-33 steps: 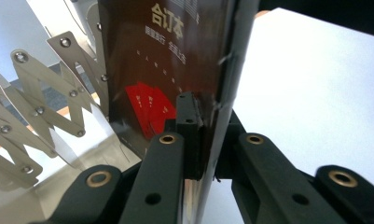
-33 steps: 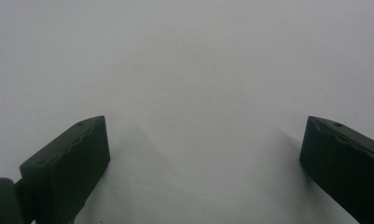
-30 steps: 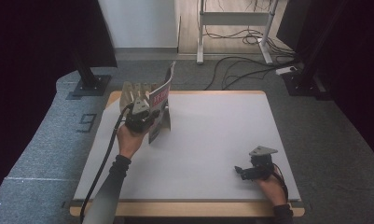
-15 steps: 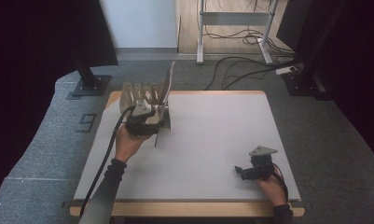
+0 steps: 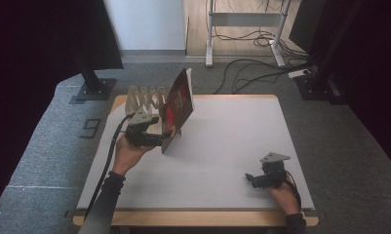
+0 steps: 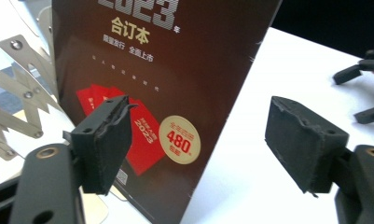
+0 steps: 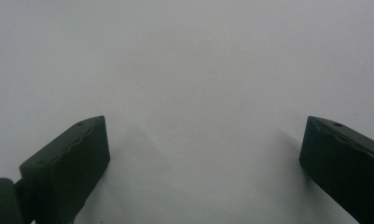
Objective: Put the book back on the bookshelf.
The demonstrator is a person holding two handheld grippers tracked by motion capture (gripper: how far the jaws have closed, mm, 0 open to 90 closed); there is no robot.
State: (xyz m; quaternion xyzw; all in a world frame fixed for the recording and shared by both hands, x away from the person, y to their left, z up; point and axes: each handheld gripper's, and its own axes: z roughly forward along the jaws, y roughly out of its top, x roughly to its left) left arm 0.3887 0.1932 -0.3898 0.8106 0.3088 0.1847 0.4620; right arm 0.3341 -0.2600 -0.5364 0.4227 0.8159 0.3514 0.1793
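the book stands tilted against the rack at the table's far left. the left gripper has just been opening, jaws apart, nothing pinched; next it likely backs away. the right gripper rests open.

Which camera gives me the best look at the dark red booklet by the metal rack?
The left gripper view: the dark red booklet stands close up, its cover print readable. The high view shows the booklet small and tilted beside the metal rack. The right gripper view looks at bare white table.
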